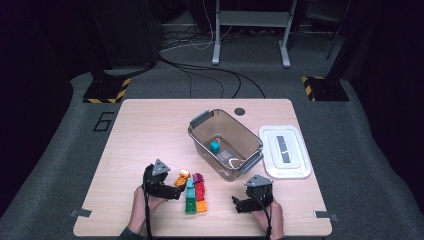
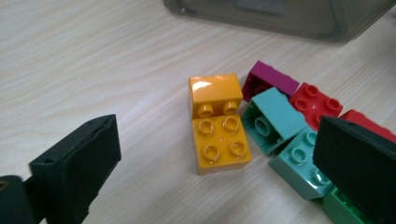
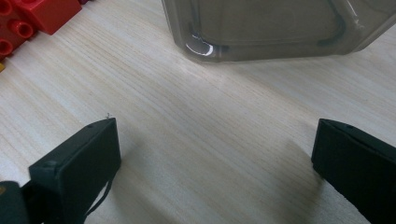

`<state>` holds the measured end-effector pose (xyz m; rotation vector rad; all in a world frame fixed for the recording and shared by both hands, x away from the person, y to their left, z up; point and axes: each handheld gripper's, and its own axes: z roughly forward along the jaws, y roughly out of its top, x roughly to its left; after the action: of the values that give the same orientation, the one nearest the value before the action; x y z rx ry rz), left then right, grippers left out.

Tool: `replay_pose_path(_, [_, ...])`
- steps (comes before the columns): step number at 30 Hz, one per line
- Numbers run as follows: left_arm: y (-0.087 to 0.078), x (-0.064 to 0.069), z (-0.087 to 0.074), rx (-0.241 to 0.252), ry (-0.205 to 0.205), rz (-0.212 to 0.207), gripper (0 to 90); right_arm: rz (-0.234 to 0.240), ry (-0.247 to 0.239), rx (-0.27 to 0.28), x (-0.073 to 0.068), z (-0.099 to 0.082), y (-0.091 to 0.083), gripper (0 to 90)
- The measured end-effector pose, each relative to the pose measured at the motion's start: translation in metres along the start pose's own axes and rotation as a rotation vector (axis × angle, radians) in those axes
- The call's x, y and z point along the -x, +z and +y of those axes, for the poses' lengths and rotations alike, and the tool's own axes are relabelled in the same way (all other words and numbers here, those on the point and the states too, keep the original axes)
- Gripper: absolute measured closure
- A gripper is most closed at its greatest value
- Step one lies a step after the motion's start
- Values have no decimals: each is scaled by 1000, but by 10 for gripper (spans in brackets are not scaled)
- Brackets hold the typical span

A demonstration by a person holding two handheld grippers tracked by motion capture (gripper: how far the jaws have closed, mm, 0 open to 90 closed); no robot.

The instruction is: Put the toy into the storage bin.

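The person is holding the left gripper (image 1: 176,191) low over the wooden worktop (image 1: 145,125), pointing it at a small heap of toy bricks. In the left gripper view its jaws are standing wide apart with nothing between the pads; the orange brick (image 2: 218,123) is lying on the wood in the gap ahead of them, untouched, with its studs facing up and a second orange piece tipped up against its far edge. Just beside it to the right, two teal bricks (image 2: 275,123) are crowding against a purple brick (image 2: 270,80) and a red brick (image 2: 315,101), and a green brick (image 2: 343,210) is peeking out beneath the right jaw.

The right gripper (image 1: 239,204) is resting near the front edge of the worktop, well apart from the heap. Its jaws are also spread wide and gripping nothing, with bare wood between them.

Behind the bricks, a clear plastic box (image 1: 226,145) is sitting open, with one teal brick (image 1: 214,146) lying inside it. The white lid (image 1: 285,151) is lying flat just to the right of the box.
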<state>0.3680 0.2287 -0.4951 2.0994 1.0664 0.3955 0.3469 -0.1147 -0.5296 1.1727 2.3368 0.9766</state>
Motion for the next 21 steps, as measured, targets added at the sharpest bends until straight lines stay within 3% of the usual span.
replay_pose_path(8, [7, -1, -11, 0, -8, -20, 178, 0, 1, 0, 0, 0, 0, 3])
replay_pose_path(10, [7, 0, -12, 2, -4, -21, 287, 0, 1, 0, 0, 0, 0, 4])
replay_pose_path(21, [15, -3, -14, -21, -22, -47, 471, 1, 1, 1, 0, 0, 0, 5])
